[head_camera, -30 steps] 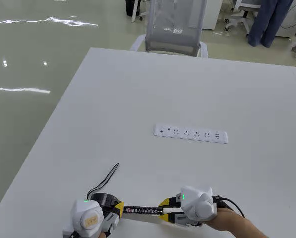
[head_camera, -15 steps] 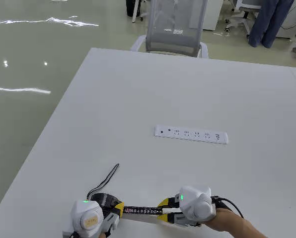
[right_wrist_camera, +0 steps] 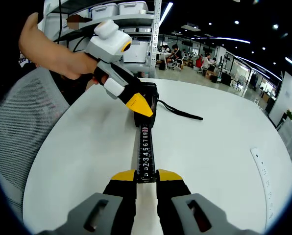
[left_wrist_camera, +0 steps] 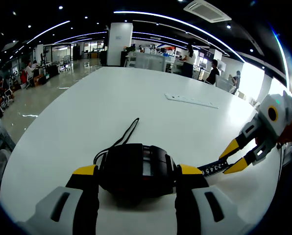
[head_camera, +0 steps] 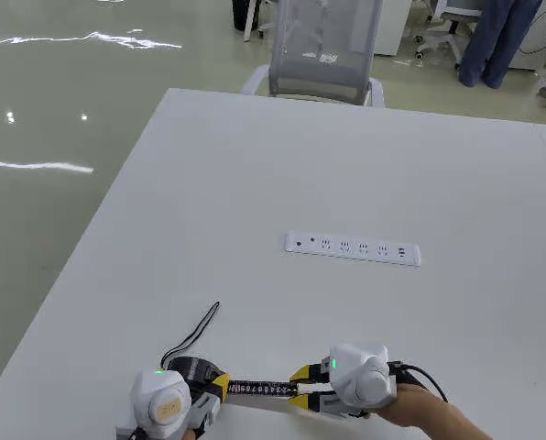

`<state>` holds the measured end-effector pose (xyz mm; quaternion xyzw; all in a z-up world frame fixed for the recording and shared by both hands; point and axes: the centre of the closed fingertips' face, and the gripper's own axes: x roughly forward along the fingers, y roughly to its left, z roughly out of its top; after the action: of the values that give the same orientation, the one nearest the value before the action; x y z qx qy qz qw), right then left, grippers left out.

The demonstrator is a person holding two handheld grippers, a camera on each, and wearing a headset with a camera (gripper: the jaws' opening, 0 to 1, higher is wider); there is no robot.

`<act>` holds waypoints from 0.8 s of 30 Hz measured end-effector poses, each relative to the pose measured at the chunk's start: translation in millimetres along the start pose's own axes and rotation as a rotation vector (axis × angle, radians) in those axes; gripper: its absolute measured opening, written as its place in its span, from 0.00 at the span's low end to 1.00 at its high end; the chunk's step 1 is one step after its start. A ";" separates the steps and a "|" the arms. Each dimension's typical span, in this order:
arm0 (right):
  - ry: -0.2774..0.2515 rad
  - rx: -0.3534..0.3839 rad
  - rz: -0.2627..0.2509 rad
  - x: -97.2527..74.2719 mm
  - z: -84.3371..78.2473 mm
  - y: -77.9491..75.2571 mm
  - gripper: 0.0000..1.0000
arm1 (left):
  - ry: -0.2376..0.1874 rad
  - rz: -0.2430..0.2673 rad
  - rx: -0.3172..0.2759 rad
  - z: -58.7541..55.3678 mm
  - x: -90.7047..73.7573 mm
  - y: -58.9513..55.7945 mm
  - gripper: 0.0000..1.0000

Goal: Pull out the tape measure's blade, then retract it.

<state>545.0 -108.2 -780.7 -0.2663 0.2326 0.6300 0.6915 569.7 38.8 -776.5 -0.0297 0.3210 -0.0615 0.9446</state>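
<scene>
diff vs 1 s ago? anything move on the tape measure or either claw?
The right claw, shut on the dark numbered blade, has eased slightly toward the black tape measure case, so a little less blade shows between them. The left claw stays shut on the case in the same spot. Nothing was taken up or let go. The white power strip and white table are unchanged.

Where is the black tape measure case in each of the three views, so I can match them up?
Head view: the tape measure case is at bottom left, at the left end of the blade.
Left gripper view: low centre, clamped between the left gripper fingers.
Right gripper view: upper centre, at the blade's far end.
Shared landmark: the white power strip.
</scene>
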 end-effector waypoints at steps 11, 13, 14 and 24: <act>0.000 0.001 -0.002 0.4 0.0 -0.4 0.14 | -0.002 -0.001 -0.004 0.2 -0.4 0.4 0.60; -0.001 0.003 -0.002 0.0 1.5 0.2 0.14 | -0.002 -0.002 -0.005 0.0 0.1 0.7 0.60; -0.001 0.002 -0.002 0.1 1.6 0.1 0.14 | -0.002 -0.003 -0.005 -0.2 0.3 0.8 0.60; -0.005 -0.003 0.001 3.8 5.1 -0.7 0.14 | -0.005 -0.005 -0.014 0.2 0.5 1.3 0.60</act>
<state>546.0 -102.1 -779.4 -0.2654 0.2300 0.6315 0.6913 570.3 40.0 -776.7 -0.0375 0.3191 -0.0617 0.9450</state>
